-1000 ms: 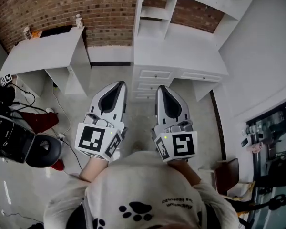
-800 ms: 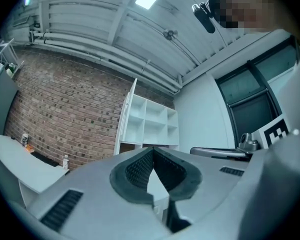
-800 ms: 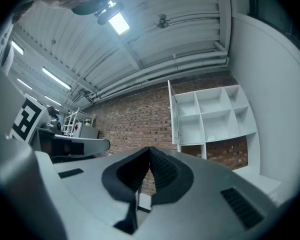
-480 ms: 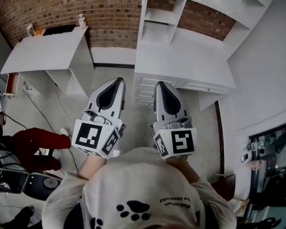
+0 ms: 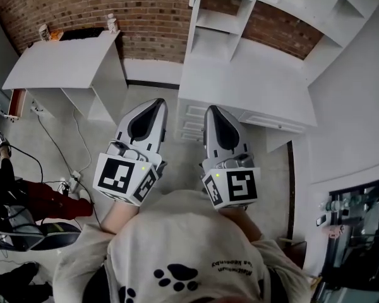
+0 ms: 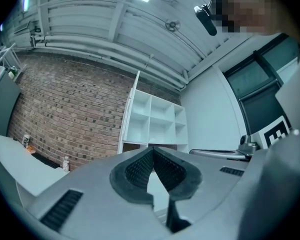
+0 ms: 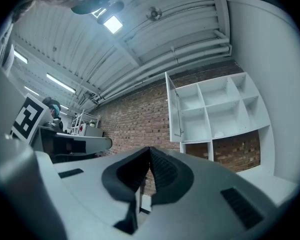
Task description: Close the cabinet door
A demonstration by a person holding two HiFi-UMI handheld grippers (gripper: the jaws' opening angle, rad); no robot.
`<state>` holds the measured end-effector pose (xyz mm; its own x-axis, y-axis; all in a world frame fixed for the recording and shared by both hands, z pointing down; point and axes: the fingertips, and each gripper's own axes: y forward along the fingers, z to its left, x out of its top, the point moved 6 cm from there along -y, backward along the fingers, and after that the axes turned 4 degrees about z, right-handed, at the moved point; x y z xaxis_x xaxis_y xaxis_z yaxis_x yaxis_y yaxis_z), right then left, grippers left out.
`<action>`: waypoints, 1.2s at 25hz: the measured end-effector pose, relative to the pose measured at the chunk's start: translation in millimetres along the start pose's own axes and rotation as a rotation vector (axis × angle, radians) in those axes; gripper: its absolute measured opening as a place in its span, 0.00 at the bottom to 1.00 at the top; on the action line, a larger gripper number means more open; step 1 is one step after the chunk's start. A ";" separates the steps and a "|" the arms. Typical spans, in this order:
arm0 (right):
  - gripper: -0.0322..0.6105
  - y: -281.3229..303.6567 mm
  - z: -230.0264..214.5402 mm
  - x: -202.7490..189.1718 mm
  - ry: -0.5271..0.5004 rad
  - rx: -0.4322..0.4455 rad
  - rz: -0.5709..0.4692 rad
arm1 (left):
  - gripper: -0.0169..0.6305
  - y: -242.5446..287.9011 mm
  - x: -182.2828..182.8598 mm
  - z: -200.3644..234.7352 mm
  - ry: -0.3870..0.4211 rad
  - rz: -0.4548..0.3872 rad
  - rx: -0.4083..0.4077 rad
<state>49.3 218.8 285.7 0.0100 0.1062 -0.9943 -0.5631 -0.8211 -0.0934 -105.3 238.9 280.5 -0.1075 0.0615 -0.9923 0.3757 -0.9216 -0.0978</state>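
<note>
While you look down over your chest, grippers: you hold two, the left gripper [image 5: 154, 105] and the right gripper [image 5: 213, 110], side by side and level, both aimed at the white furniture ahead.
Left claw: in the left gripper view your left gripper [image 6: 151, 152] has its two ribbed pads pressed together at the tips, with nothing between them.
Right claw: in the right gripper view your right gripper [image 7: 149, 151] is closed the same way, pad against pad, gripping nothing.
Marker cubes: two, one on each gripper, nearest your body; the left cube [image 5: 123, 178] and the right cube [image 5: 232, 188].
Cabinet door: one cabinet door [image 7: 174, 109], white, swung out from the left column of the shelf unit; you see it nearly edge-on from the left gripper [image 6: 130, 115] and as a narrow strip from the head view [image 5: 191, 17]. It is well apart from both grippers, and neither touches it.
Shelf unit: one shelf unit [image 7: 217, 111], six open cubbies in two rows of three, standing above the desk top.
Desks: two, a white desk with drawers [image 5: 252, 87] straight ahead and a plain white desk [image 5: 57, 62] to your left.
Small items: two, a cup [image 5: 44, 31] and a bottle [image 5: 112, 23], on the left desk's far edge.
Wall: one brick wall [image 5: 139, 11] behind everything.
</note>
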 end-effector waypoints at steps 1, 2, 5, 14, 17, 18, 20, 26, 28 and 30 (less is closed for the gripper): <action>0.07 -0.2 -1.6 -1.7 0.003 -0.001 -0.001 | 0.04 1.9 -0.7 -0.7 0.004 0.000 -0.002; 0.07 -0.9 -3.7 -3.3 0.007 -0.005 -0.001 | 0.04 4.0 -1.2 -2.1 0.008 0.000 -0.006; 0.07 -3.1 -9.2 -6.3 0.018 -0.019 0.008 | 0.04 9.3 -2.7 -6.9 0.016 0.009 -0.026; 0.07 2.9 -5.0 -17.0 0.000 -0.008 0.041 | 0.04 15.2 -15.3 -0.5 -0.006 0.024 -0.042; 0.07 14.7 -7.0 -19.5 -0.008 -0.018 0.039 | 0.04 25.0 -17.9 10.0 -0.009 0.020 -0.053; 0.07 20.9 -8.0 -20.8 -0.009 -0.023 0.039 | 0.04 29.6 -18.6 15.0 -0.009 0.020 -0.058; 0.07 35.1 -10.4 -22.7 -0.011 -0.031 0.040 | 0.04 40.2 -19.1 25.6 -0.009 0.019 -0.069; 0.07 88.0 -20.7 -26.8 -0.017 -0.045 0.051 | 0.04 83.5 -18.5 62.4 -0.015 0.018 -0.100; 0.07 108.0 -26.2 -29.6 -0.019 -0.059 0.064 | 0.04 100.8 -19.2 77.5 -0.022 0.025 -0.110; 0.07 127.8 -34.0 -32.1 -0.019 -0.073 0.076 | 0.04 119.4 -20.0 91.3 -0.028 0.036 -0.120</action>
<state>5.1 91.4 304.0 -0.0462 0.0517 -0.9976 -0.4997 -0.8659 -0.0218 -142.3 92.6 295.6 -0.1173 0.0169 -0.9930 0.4868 -0.8705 -0.0723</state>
